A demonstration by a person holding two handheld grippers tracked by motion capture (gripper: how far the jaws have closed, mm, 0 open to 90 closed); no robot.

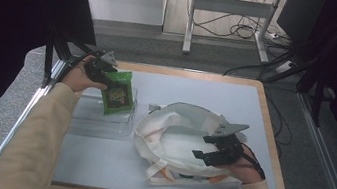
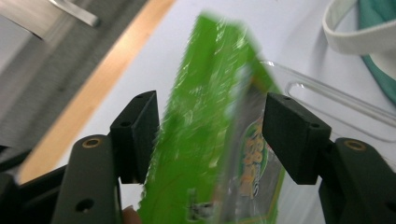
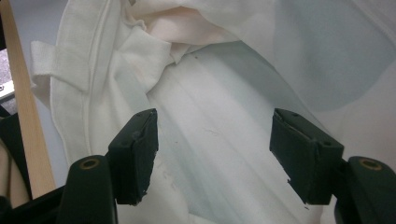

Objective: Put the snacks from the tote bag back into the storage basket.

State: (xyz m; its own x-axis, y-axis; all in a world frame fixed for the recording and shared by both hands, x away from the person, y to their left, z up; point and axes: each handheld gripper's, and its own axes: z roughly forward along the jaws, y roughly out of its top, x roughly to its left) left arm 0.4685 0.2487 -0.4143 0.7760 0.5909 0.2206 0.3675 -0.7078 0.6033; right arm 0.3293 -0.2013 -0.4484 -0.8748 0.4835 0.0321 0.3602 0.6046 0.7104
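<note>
A green snack packet (image 1: 118, 94) stands tilted in a clear plastic container (image 1: 101, 122) at the table's left. My left gripper (image 1: 106, 78) is at the packet's upper left corner. In the left gripper view the blurred packet (image 2: 205, 154) sits between the wide-apart jaws of that gripper (image 2: 210, 135), and I cannot tell if they touch it. A white tote bag (image 1: 177, 126) lies open at centre right. My right gripper (image 1: 201, 146) hovers open over the bag's mouth, and its own view (image 3: 212, 149) looks down on the white cloth (image 3: 224, 93).
The grey mat (image 1: 207, 92) covers a wood-edged table (image 1: 271, 140). The container's clear rim (image 2: 327, 93) and the bag's strap (image 2: 355, 37) lie beyond the packet. A desk frame and cables (image 1: 237, 29) stand on the floor behind.
</note>
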